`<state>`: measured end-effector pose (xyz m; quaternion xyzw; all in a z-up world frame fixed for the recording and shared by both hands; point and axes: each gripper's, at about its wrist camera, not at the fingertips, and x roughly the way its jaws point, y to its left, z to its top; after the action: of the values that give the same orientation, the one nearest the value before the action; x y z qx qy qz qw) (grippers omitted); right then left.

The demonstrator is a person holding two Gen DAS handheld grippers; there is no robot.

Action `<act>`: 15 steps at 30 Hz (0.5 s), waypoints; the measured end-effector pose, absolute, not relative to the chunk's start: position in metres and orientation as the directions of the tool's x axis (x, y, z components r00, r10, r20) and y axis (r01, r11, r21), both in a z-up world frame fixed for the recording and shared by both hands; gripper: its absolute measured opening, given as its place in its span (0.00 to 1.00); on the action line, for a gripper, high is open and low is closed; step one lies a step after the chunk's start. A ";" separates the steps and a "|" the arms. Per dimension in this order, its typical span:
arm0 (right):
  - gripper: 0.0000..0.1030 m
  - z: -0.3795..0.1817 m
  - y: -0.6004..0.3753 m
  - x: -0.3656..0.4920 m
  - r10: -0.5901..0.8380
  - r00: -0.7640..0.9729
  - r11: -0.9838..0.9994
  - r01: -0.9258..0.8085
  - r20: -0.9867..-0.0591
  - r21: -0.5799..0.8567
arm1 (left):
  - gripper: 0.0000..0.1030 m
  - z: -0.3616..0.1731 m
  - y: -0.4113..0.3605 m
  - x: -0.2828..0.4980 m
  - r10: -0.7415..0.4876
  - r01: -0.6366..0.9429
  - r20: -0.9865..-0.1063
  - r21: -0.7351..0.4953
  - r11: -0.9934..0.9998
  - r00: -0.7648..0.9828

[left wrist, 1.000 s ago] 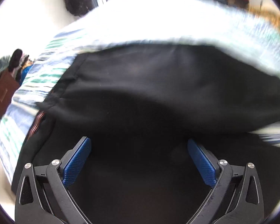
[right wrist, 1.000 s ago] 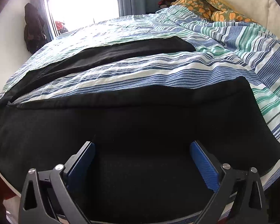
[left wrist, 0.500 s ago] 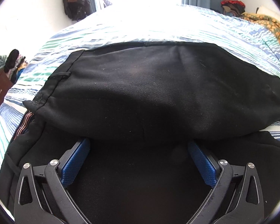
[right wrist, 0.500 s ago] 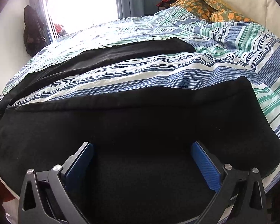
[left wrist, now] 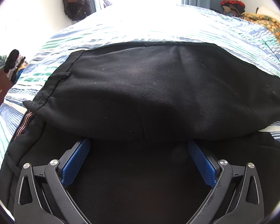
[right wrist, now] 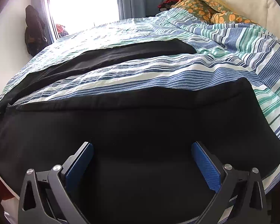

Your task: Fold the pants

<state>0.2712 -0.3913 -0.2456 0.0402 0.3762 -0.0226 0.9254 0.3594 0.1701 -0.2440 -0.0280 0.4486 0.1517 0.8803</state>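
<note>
Left wrist view: left gripper (left wrist: 139, 154) jaws spread wide, nothing pinched, fingertips tucked under the lip of a raised fold at the waistband end of the black pants (left wrist: 158, 93), probably lined up to grab that edge. Right gripper (right wrist: 142, 156) likewise wide apart and empty, hovering low over the near leg, likely ready to take the fabric for a leg-over-leg fold. Pants lie spread on the striped bedspread (right wrist: 158, 71), legs splayed apart with the far leg (right wrist: 121, 53) well away. Cloth matte black, soft, lightly linty; belt loop (left wrist: 61, 75) visible.
</note>
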 end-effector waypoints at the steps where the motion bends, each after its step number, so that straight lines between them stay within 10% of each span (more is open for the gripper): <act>1: 1.00 -0.246 -0.392 0.271 -0.010 0.717 0.996 0.070 -0.697 0.058 | 1.00 -0.244 0.170 0.359 0.241 -0.292 -0.798 0.086 0.952 0.552; 15: 1.00 -0.246 -0.391 0.270 -0.012 0.723 0.996 0.072 -0.690 0.058 | 1.00 -0.244 0.171 0.359 0.243 -0.294 -0.798 0.086 0.952 0.552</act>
<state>0.2701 -0.3912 -0.2456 0.0404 0.3712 -0.0227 0.9274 0.3589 0.1708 -0.2443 -0.0287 0.4479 0.1524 0.8805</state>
